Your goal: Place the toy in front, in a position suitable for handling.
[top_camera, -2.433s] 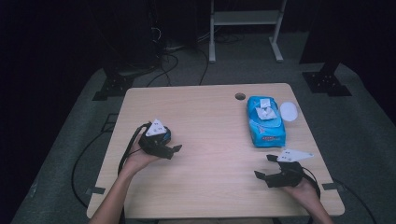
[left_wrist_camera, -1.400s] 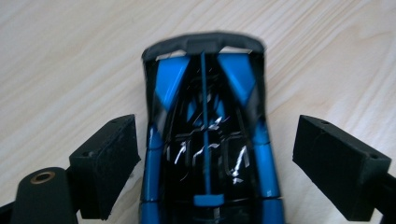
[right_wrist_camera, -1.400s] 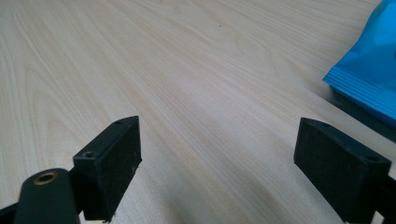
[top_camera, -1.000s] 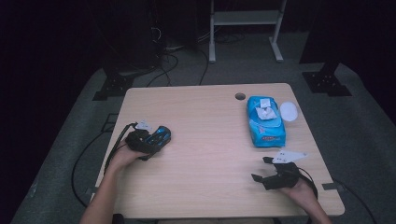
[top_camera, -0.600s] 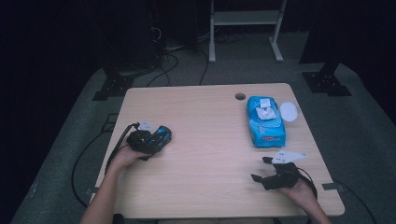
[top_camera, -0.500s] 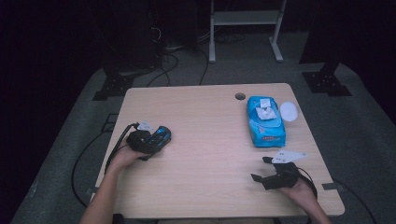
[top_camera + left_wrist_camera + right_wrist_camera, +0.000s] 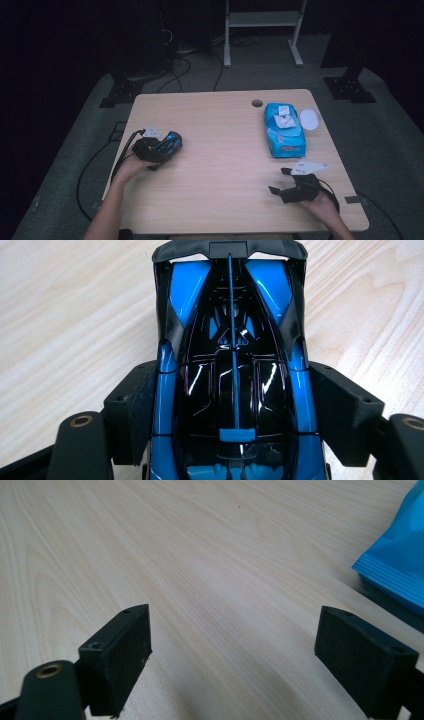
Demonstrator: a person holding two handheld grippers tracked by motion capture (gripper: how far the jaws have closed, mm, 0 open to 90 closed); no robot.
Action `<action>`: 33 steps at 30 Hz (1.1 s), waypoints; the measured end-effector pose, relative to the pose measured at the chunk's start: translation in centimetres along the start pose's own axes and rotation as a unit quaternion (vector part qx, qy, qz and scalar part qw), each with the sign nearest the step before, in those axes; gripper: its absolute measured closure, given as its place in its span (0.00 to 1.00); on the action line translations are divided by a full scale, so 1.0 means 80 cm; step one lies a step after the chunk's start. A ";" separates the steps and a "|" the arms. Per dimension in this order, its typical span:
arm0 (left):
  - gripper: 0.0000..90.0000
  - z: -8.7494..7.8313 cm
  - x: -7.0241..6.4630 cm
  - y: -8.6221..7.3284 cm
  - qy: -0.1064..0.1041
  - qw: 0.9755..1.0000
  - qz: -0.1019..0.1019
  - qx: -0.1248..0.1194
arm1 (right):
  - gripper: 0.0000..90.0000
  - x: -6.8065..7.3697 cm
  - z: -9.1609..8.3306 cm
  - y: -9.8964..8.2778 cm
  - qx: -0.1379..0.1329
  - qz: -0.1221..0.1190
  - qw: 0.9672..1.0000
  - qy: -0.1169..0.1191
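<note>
Toy car (image 7: 232, 375) in blue and black is now sitting clamped between the jaws of the left gripper (image 7: 159, 148) near the table's (image 7: 220, 150) left edge, having been grasped since moments ago, while the right gripper (image 7: 287, 182) is resting with jaws wide apart below the blue wipes pack (image 7: 283, 130), suggesting a lift comes next.

Blue wipes pack (image 7: 284, 131) beside white lid (image 7: 309, 119) (touching) on table (image 7: 225, 165).
</note>
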State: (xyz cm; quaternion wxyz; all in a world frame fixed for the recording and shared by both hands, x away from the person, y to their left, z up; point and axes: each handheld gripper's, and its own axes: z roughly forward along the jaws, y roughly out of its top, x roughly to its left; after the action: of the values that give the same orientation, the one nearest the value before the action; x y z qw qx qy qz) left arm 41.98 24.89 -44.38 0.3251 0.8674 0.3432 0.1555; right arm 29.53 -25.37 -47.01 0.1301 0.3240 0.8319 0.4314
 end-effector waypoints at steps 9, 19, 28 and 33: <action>0.29 -0.004 -0.056 0.052 -0.038 0.997 0.065 -0.035 | 0.16 -0.003 -0.006 0.003 -0.012 0.003 1.000 -0.008; 0.29 0.040 -0.137 0.087 -0.106 0.987 0.113 -0.046 | 0.16 -0.006 -0.011 0.000 -0.018 0.005 1.000 -0.010; 0.32 0.068 -0.196 0.109 -0.141 0.978 0.150 -0.042 | 0.16 -0.009 -0.016 0.001 -0.024 0.008 1.000 -0.017; 0.55 0.073 -0.201 0.118 -0.155 0.976 0.139 -0.070 | 0.16 -0.011 -0.019 0.001 -0.031 0.010 0.999 -0.022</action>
State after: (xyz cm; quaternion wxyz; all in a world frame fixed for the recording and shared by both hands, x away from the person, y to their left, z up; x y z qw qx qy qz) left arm 38.00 5.78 -43.07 0.4094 0.8953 0.1531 0.0863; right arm 29.47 -26.91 -46.09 0.1542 0.3377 0.8116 0.4511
